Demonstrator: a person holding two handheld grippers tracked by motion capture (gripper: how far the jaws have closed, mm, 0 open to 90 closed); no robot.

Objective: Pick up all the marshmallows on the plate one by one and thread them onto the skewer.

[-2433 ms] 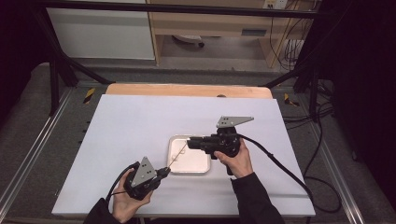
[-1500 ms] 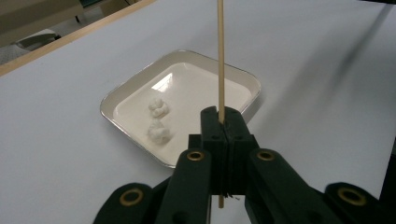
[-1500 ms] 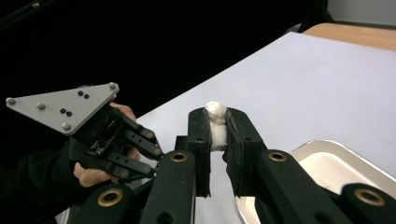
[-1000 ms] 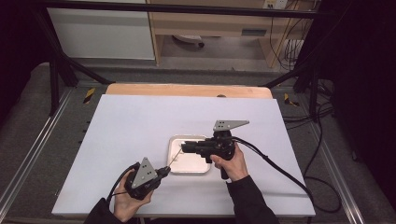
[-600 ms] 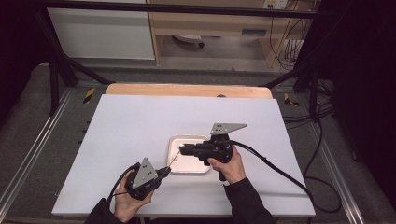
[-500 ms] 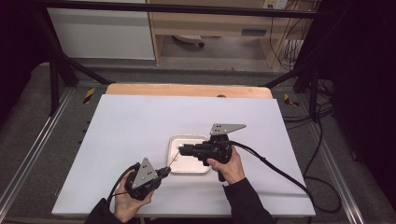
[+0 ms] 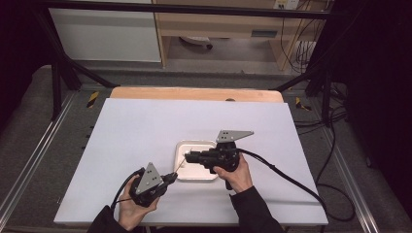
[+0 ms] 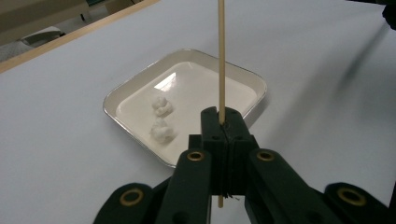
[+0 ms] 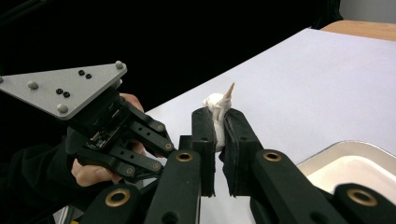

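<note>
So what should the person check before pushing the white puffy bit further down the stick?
1. Left gripper clamped on the wooden stick: ok.
2. Right gripper pinching the white piece: ok.
3. Stick's pointed tip through the piece: ok, it pokes out in the right gripper view.
4. Stick unbent: ok, it looks straight.
5. Two more white pieces waiting in the tray: ok.
6. Whether the piece is splitting: cannot tell.
</note>
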